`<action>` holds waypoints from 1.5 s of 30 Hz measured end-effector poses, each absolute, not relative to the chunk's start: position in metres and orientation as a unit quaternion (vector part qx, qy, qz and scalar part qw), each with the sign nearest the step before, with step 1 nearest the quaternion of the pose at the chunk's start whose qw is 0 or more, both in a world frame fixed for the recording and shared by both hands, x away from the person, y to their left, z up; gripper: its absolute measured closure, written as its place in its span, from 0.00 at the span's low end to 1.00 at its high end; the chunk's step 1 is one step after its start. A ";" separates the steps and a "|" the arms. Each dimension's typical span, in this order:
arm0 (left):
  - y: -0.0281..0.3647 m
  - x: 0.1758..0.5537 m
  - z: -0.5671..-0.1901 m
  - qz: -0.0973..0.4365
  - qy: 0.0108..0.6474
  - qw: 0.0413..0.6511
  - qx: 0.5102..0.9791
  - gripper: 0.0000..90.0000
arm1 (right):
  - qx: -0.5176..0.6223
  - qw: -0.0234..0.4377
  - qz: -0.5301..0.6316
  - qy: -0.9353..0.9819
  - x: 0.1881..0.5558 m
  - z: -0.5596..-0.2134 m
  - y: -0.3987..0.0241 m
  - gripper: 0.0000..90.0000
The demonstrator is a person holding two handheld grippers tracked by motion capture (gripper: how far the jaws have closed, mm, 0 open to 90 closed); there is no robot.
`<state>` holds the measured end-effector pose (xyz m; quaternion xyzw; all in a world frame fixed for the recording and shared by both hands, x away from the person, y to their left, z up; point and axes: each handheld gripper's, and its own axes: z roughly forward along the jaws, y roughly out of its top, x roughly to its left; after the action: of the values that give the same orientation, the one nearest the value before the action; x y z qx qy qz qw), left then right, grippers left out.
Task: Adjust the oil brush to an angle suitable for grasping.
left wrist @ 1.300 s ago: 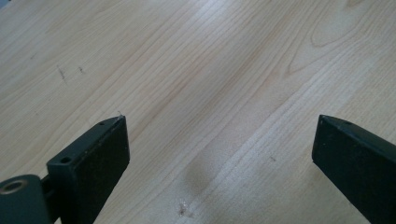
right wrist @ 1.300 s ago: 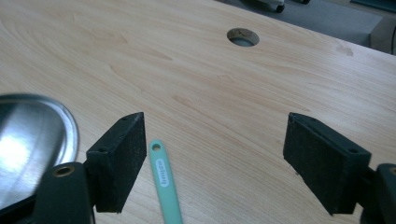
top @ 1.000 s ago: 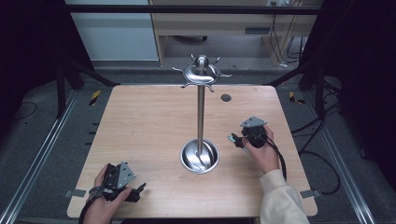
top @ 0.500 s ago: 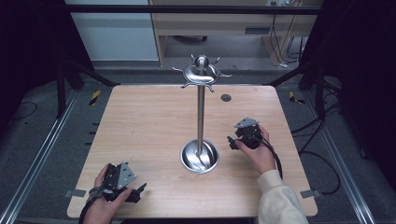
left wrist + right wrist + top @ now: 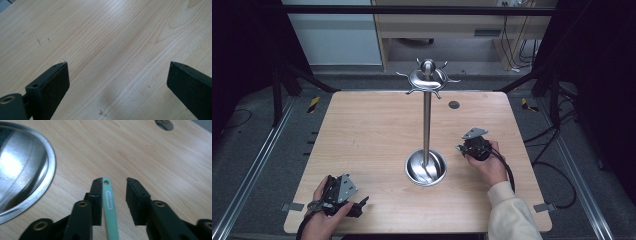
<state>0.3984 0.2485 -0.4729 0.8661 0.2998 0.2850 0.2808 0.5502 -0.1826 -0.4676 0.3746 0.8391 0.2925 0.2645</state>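
Little has shifted since the earlier frame: right gripper [image 5: 114,183] jaws have just been narrowed around a green handle [image 5: 110,207], touching one pad, a gap at the other. The handle lies at three o'clock of the hook stand's base [image 5: 425,166]. Grasping is judged in hand; full closure is needed next, while the left gripper [image 5: 117,75] is held wide and empty.

This looks like a lab or test bay: a bare wooden table [image 5: 362,130] stands inside a dark metal frame [image 5: 277,85], with floor rails [image 5: 252,165] on both sides, loose cables [image 5: 557,165] on the grey floor at right, and probably a workbench [image 5: 452,25] at the far wall.
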 end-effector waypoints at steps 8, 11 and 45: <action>0.248 0.398 -0.473 0.284 0.297 0.280 0.867 0.04 | 0.372 0.240 0.289 0.849 0.550 -0.474 -0.181 0.93; 0.248 0.398 -0.473 0.284 0.298 0.280 0.867 0.04 | 0.374 0.229 0.286 0.852 0.553 -0.478 -0.180 0.96; 0.245 0.398 -0.474 0.282 0.294 0.278 0.870 0.04 | 0.408 0.229 0.272 0.841 0.558 -0.472 -0.192 0.96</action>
<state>0.3978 0.2455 -0.4742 0.8699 0.2938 0.2819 0.2783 0.5578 -0.1919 -0.4719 0.4076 0.8411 0.2721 0.2290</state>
